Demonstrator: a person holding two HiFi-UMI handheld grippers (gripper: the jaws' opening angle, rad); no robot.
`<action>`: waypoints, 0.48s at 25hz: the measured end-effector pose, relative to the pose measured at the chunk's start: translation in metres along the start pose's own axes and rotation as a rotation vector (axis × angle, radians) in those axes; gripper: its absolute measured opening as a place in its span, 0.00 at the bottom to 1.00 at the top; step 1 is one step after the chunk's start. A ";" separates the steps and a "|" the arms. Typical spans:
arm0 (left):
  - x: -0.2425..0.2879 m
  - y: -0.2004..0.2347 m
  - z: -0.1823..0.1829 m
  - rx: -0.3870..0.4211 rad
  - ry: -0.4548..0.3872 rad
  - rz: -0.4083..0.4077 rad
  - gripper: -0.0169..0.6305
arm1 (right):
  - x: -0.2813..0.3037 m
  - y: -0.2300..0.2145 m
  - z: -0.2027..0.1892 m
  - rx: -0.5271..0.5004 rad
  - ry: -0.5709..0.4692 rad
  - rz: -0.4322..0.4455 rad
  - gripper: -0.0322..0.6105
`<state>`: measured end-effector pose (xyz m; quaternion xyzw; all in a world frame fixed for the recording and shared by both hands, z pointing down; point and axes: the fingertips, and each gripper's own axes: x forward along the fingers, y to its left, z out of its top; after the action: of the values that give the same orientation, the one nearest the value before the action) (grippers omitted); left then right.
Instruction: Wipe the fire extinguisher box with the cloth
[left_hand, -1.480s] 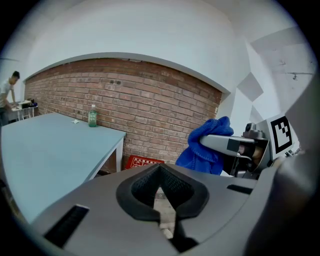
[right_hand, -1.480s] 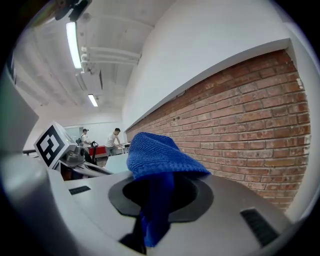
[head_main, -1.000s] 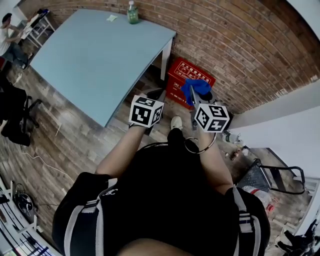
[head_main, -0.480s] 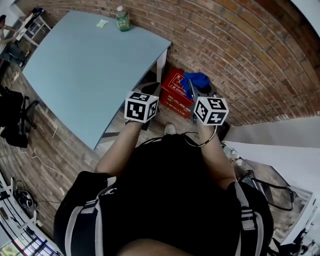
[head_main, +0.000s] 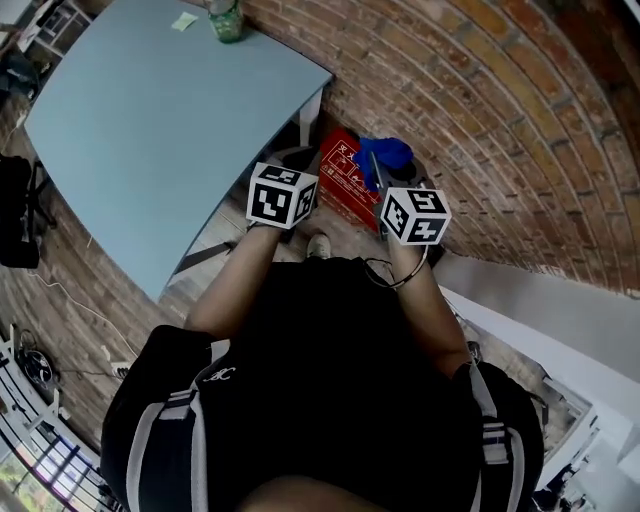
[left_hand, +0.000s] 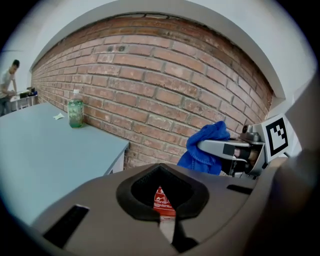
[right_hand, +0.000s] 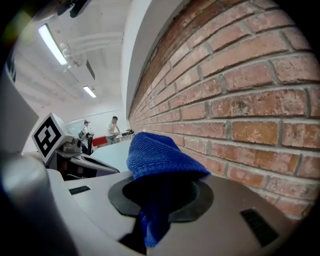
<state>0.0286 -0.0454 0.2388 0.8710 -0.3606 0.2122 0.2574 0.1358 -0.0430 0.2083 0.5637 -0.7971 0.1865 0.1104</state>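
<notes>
Down by the brick wall (head_main: 480, 110), the red fire extinguisher box (head_main: 345, 182) stood on the floor beside a leg of the pale blue desk (head_main: 150, 120). No view showed what was inside it. At the desk's far edge, against the wall, stood a clear bottle (left_hand: 75, 109) holding green liquid, with a small paper scrap (left_hand: 59, 116) just beside it.

My right tool (right_hand: 150, 220) was clamped on the blue cloth (right_hand: 159, 157), which bunched up out of the jaws close to the bricks. Seen from above, the cloth overlapped the box's far right corner. My left tool (left_hand: 167, 227) had its jaws together with nothing between them. It was level with the right tool, and the two were apart.

Compared with a second before, the head view had swung. The desk and box sat further left in the picture, the bottle was now cut by the top edge, and more brick filled the right. Both tools kept their side-by-side pose, and the cloth stayed gripped.

Only the left gripper view showed the box's printed label, through the hole in my tool, and a person (left_hand: 7, 82) at the far left of the room. Only the right gripper view showed ceiling strip lights (right_hand: 52, 45) and two people (right_hand: 114, 131) standing far off. Only the head view showed my dark clothes, both forearms and one shoe (head_main: 318, 243).
</notes>
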 end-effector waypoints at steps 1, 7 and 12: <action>0.006 0.002 -0.001 -0.011 0.003 0.003 0.03 | 0.004 -0.003 -0.004 -0.001 0.015 0.003 0.20; 0.035 0.010 -0.038 -0.082 0.081 -0.014 0.03 | 0.028 -0.017 -0.046 0.020 0.115 0.019 0.20; 0.066 0.027 -0.074 -0.102 0.153 -0.038 0.03 | 0.057 -0.013 -0.087 0.034 0.181 0.087 0.20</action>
<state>0.0382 -0.0515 0.3408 0.8448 -0.3336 0.2545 0.3320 0.1256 -0.0588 0.3111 0.5113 -0.8042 0.2546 0.1642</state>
